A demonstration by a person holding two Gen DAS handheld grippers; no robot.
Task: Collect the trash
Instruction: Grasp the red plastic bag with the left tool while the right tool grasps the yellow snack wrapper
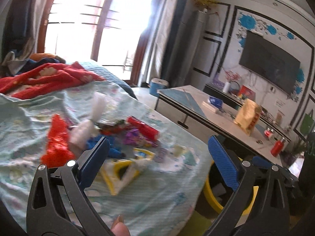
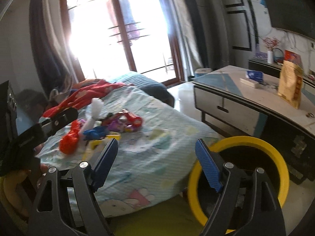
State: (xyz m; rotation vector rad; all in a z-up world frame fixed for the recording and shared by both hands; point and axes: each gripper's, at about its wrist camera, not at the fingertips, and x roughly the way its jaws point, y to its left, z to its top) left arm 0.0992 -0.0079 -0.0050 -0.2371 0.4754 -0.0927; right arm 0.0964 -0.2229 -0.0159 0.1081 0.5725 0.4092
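A bed with a pale turquoise printed coverlet (image 2: 157, 153) fills the middle of both views; a red blanket (image 1: 49, 76) lies bunched at its far end before a bright glazed door (image 2: 122, 31). To the right stands a low coffee table (image 2: 246, 106) carrying a tan paper bag (image 2: 290, 84) and a blue tissue pack (image 2: 255, 75); a wall-mounted television (image 1: 269, 63) hangs beyond.

The trash pile (image 1: 110, 137) sits on the coverlet: a red wrapper (image 1: 58, 143), a white twisted wrapper (image 1: 84, 129), a red tube-shaped packet (image 1: 143, 128), purple and blue wrappers, and a yellow-edged pack (image 1: 122, 169). A yellow-rimmed bin (image 2: 275, 157) stands on the floor at the bed's near corner.

The left gripper (image 1: 157, 157) points slightly downward, its jaws spread wide and empty, the pile just beyond its left finger. A fingertip (image 1: 119, 226) shows at the bottom edge. The right gripper (image 2: 155, 165) likewise stands wide and empty, over bare coverlet, the pile further ahead to the left and the bin behind its right finger. Nothing blocks the way to the pile.
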